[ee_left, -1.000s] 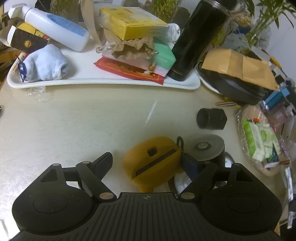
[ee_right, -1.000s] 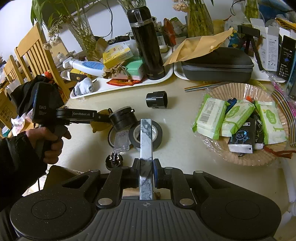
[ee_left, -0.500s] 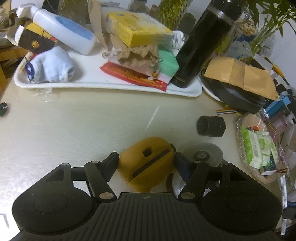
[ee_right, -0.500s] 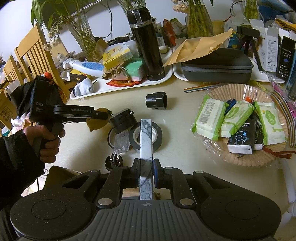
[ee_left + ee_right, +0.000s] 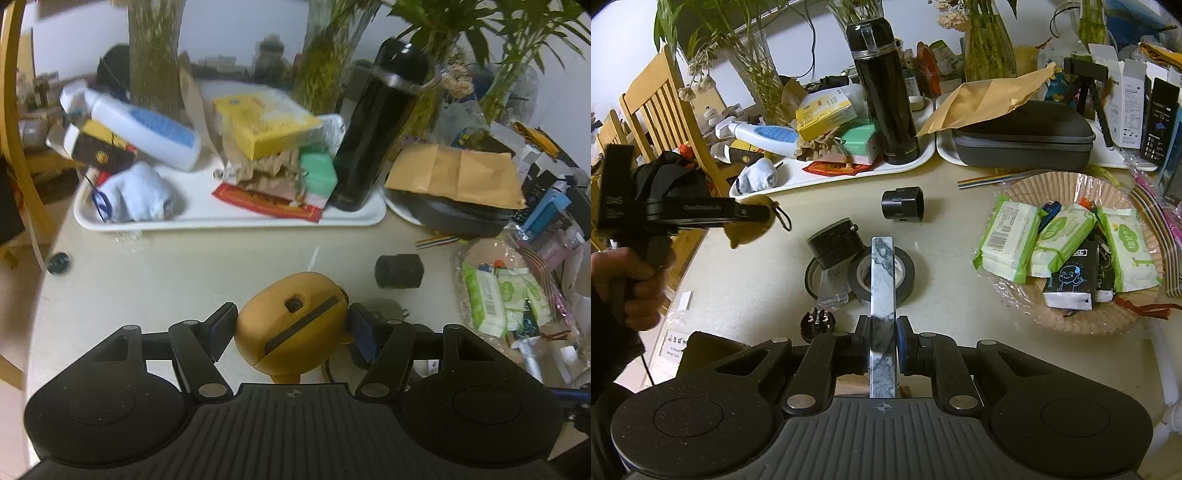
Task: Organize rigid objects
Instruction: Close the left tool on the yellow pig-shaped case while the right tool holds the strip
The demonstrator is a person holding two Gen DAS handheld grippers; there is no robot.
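Both tongs loaded, nothing placed yet

Our left tongs (image 5: 291,328) clamp the yellow case (image 5: 291,321); right tongs (image 5: 882,349) pinch the marble bar (image 5: 882,295); loose pieces remain on the table (image 5: 166,273)

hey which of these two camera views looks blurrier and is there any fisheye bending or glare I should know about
Left wrist view: softer, the yellow box and white bottle on the tray smeared, colours dim and warm. Right wrist view: sharper on the table, only the left gripper at the frame's left is blurred. Both views bow lines near the edges, the wooden chair curving. No strong glare in either.
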